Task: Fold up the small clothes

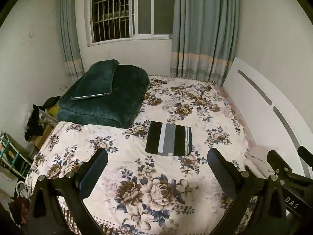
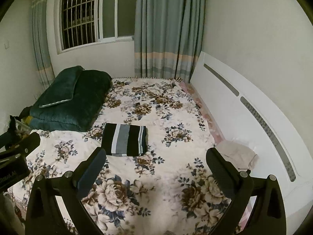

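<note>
Closest in, the left gripper (image 1: pixel 157 154) hangs above the flowered bedspread (image 1: pixel 160 192) with its fingers spread wide and nothing between them. Same story on the other side: the right gripper (image 2: pixel 156 154) floats over the bedspread (image 2: pixel 166 168), fingers parted, carrying nothing. The right gripper's body pokes into the left view at the lower right edge, and the left one shows at the left edge of the right view, so the two sit side by side.

Just beyond the fingertips lies the striped garment (image 1: pixel 169 141), folded into a neat rectangle, black with white and grey bands, flat on the bedspread and touched by neither tool. From the right wrist the striped garment (image 2: pixel 125 140) sits just past the left finger.

Off to the right, near the headboard (image 1: pixel 260 105), a pale crumpled cloth (image 1: pixel 256 160) rests at the bed's edge.

Further back, a dark green quilt (image 1: pixel 105 98) is stacked at the far left corner. Behind it all, the barred window (image 1: pixel 121 11) and grey-blue curtains (image 1: pixel 203 29).
</note>
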